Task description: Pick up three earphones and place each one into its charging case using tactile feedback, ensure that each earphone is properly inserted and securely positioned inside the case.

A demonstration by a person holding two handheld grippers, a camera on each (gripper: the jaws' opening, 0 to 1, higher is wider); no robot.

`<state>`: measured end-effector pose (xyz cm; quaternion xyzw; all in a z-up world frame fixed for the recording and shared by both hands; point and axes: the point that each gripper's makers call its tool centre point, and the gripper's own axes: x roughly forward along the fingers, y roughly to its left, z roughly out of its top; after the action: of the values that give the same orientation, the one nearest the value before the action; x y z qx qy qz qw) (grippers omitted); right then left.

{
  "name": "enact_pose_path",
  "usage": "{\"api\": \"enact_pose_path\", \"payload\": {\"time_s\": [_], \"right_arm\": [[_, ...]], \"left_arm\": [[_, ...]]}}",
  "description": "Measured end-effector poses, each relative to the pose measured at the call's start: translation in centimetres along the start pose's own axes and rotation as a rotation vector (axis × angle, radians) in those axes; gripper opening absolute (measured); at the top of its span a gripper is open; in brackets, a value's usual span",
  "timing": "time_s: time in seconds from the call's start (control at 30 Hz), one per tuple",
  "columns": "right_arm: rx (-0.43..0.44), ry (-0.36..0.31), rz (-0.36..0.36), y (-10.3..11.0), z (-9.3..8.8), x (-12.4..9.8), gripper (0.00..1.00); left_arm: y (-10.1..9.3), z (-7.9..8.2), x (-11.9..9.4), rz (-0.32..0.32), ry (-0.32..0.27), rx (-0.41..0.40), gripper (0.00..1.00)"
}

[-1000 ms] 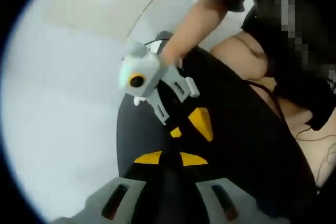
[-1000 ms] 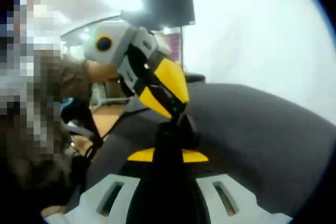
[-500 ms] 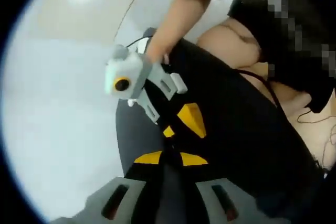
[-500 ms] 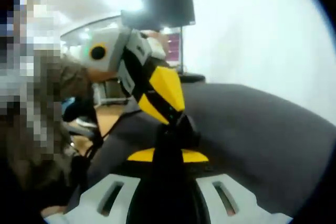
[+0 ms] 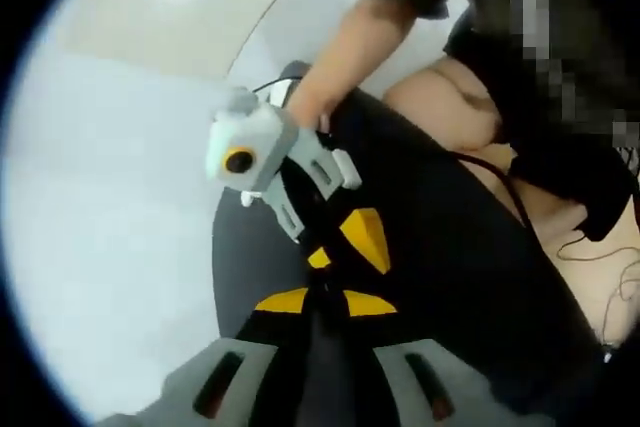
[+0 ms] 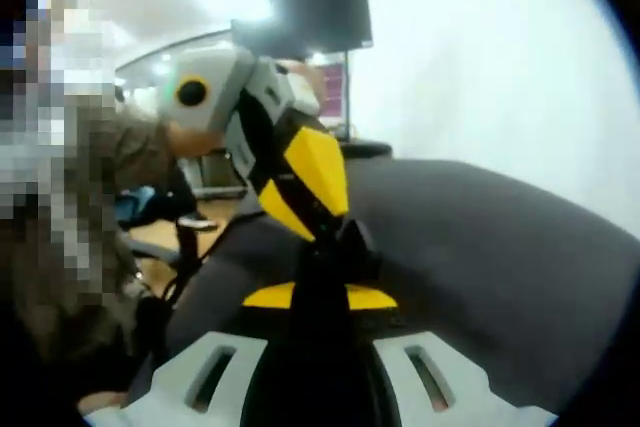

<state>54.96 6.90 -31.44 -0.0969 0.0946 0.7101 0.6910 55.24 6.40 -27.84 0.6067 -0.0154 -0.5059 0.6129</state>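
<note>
Earphone or charging case, I could not tell which: all that showed was a small dark lump [image 6: 343,243] at the spot where the 2 grippers met nose to nose, too blurred to make out its shape.

Biggest in the room was a plain white wall [image 6: 500,57], smooth and bare. Below it swelled a broad, dark grey rounded surface [image 6: 500,257], matte and soft-looking, which both tools hung over. A flat black screen [image 6: 310,12] stood on a thin pole at the back. The person's bare forearm [image 5: 350,47] came down from a short olive sleeve to the handle of the right tool.

In the left gripper view, the right gripper [image 5: 322,267] came in from above: a blocky pale grey plastic body tapering into black fingers faced with yellow wedges. Its jaws were drawn together to a point. The left gripper [image 6: 328,225] looked the same in the right gripper view, grey casing, glossy yellow wedge-shaped fingers, jaws narrowed to a beak. Its tip sat right against the lump. Whether either pair actually pinched the lump, I could not tell.
</note>
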Motion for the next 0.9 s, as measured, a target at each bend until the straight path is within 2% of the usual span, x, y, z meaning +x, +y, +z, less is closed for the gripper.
{"api": "enact_pose_path", "payload": {"time_s": [0.2, 0.33, 0.43, 0.53, 0.6, 0.63, 0.73, 0.77, 0.83, 0.9], "right_arm": [[0.001, -0.001, 0.001, 0.0, 0.0, 0.0, 0.18], [0.002, -0.005, -0.001, -0.1, 0.1, 0.0, 0.18], [0.003, -0.002, 0.0, 0.0, 0.1, -0.1, 0.18], [0.003, -0.002, 0.0, 0.1, 0.1, -0.1, 0.18], [0.002, -0.002, 0.0, 0.0, 0.1, -0.2, 0.18], [0.002, -0.002, 0.0, 0.0, 0.1, -0.2, 0.18], [0.002, -0.002, 0.0, 0.0, 0.1, -0.2, 0.18], [0.001, -0.002, 0.0, 0.0, 0.1, -0.2, 0.18], [0.003, -0.001, 0.0, 0.0, 0.1, -0.2, 0.18], [0.005, -0.001, 0.0, -0.1, 0.1, -0.2, 0.18]], "left_arm": [[0.0, 0.3, -0.2, -0.021, 0.004, 0.0, 0.1], [0.0, 0.9, -0.4, -0.033, -0.017, -0.022, 0.1], [0.2, 1.0, -0.5, -0.02, -0.005, -0.002, 0.1], [0.7, 1.0, -1.1, -0.005, -0.017, -0.039, 0.13], [1.0, 0.9, -1.6, -0.005, -0.05, -0.124, 0.15], [0.7, 0.6, -1.9, -0.033, -0.062, -0.204, 0.2], [-0.5, -1.7, -2.1, -0.125, -0.062, -0.412, 0.29], [-0.7, -2.7, -2.1, -0.126, -0.066, -0.46, 0.28], [-0.5, -3.9, -1.7, -0.087, -0.149, -0.589, 0.26], [-0.2, -3.9, -1.4, -0.073, -0.239, -0.704, 0.26]]}}
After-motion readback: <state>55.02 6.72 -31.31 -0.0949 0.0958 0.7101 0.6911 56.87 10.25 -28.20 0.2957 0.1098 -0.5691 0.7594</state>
